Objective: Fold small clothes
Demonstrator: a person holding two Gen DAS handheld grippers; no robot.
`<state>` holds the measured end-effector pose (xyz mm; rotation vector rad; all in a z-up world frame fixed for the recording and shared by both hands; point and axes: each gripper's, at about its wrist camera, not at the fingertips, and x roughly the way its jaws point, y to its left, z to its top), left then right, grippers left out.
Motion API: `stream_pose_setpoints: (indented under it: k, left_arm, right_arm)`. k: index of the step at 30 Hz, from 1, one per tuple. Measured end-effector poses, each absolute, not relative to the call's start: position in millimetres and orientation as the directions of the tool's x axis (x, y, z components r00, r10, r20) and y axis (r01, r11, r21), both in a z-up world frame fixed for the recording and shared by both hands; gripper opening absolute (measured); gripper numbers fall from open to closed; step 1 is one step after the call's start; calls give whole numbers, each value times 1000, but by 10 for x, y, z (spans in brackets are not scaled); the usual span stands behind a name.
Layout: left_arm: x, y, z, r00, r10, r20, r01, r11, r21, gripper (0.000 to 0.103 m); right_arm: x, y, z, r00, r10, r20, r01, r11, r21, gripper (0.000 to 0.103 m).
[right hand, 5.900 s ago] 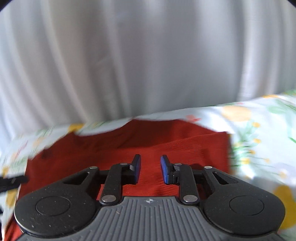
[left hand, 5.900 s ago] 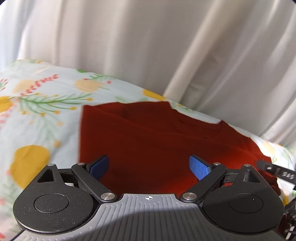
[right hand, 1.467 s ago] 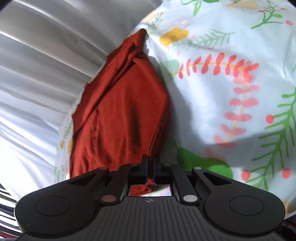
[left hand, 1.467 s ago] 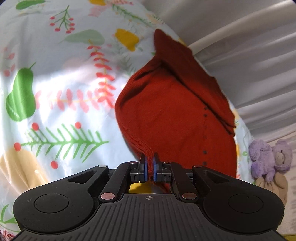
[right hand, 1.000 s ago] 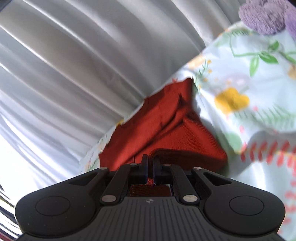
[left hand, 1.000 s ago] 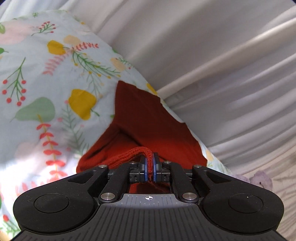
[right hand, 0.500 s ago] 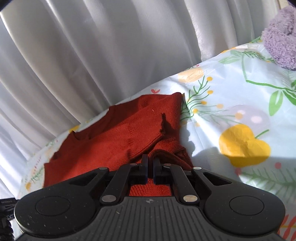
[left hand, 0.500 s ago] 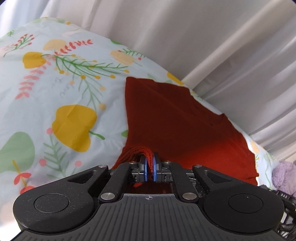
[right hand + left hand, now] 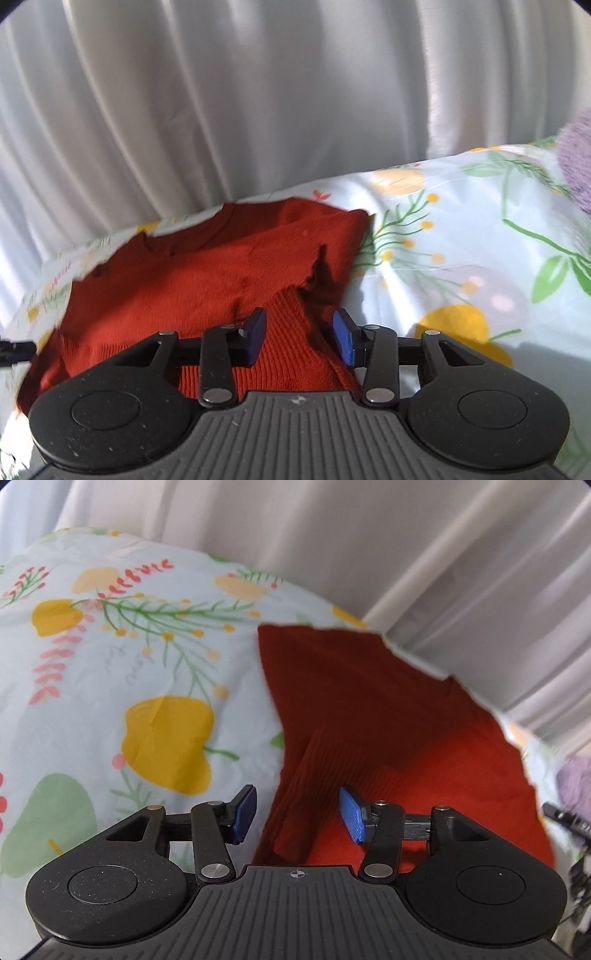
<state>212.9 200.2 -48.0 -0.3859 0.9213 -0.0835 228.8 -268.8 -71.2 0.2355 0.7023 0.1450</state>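
Rust-red ribbed knit garment lies flat on the printed cover, folded over on itself, a ribbed hem band lying uppermost at the near edge; seen also from the right wrist.

Left gripper: jaws opening, blue pads clear of the cloth, the ribbed edge lying loose between them. Right gripper: likewise opening, pads apart, ribbed band between them but not pinched.

Judgement: this is the release at the end of a fold, hem brought up over the body. One fold looks laid; the garment is still wide, so probably more remains. Next move calls for lifting both grippers clear without dragging the top layer, then taking new corners, likely at the sides, for a crosswise fold.

Surface: pale blue sheet with yellow fruit, green sprigs and red berries, soft and slightly rumpled. Behind: white pleated curtain. A purple plush toy sits at the far right edge.
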Motion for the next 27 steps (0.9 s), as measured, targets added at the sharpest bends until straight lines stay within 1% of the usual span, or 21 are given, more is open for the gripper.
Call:
stream_pose_setpoints:
  k: [5,6,7,9,10,11,12,15,19,23,27]
  left_arm:
    - [2211,1877,-574,596,-242,-766,-65,936,-346,50]
    - [2220,1853,-567,598,-229,-768,-60,943,-328,44]
    - [2221,1832,-553,601,-216,-769,-55,949,-309,42]
    - [2201,1795,-508,616,-200,-762,-41,958,-284,36]
    - [2187,1775,-488,622,-194,-759,-35,961,-274,35]
    - [2174,1754,-474,627,-191,-755,-24,964,-263,31]
    - [2162,1737,-465,631,-188,-753,-14,967,-253,29]
    - [2177,1709,-473,632,-184,-753,-3,971,-240,28]
    - [2199,1718,-477,630,-194,-752,-11,966,-258,28]
    - [2134,1684,-421,643,-187,-743,8,971,-238,27]
    - [2106,1672,-398,647,-187,-739,9,971,-237,27]
  right_arm:
    - [2392,-2475,-786,736,211,-643,-132,977,169,39]
    - [2409,-2448,-790,735,209,-645,-145,978,151,39]
    - [2423,-2435,-795,733,208,-648,-153,978,142,36]
    - [2442,-2421,-794,730,212,-650,-164,977,134,22]
    - [2441,-2412,-791,729,211,-651,-169,977,127,18]
    - [2430,-2402,-785,729,213,-650,-178,977,121,11]
    - [2414,-2386,-780,729,222,-648,-193,974,117,10]
    - [2387,-2343,-789,720,240,-651,-225,968,108,10]
    - [2441,-2361,-832,718,197,-668,-189,978,85,11]
    - [2449,-2348,-836,713,198,-673,-201,977,74,17]
    - [2461,-2312,-862,711,188,-678,-205,977,56,18]
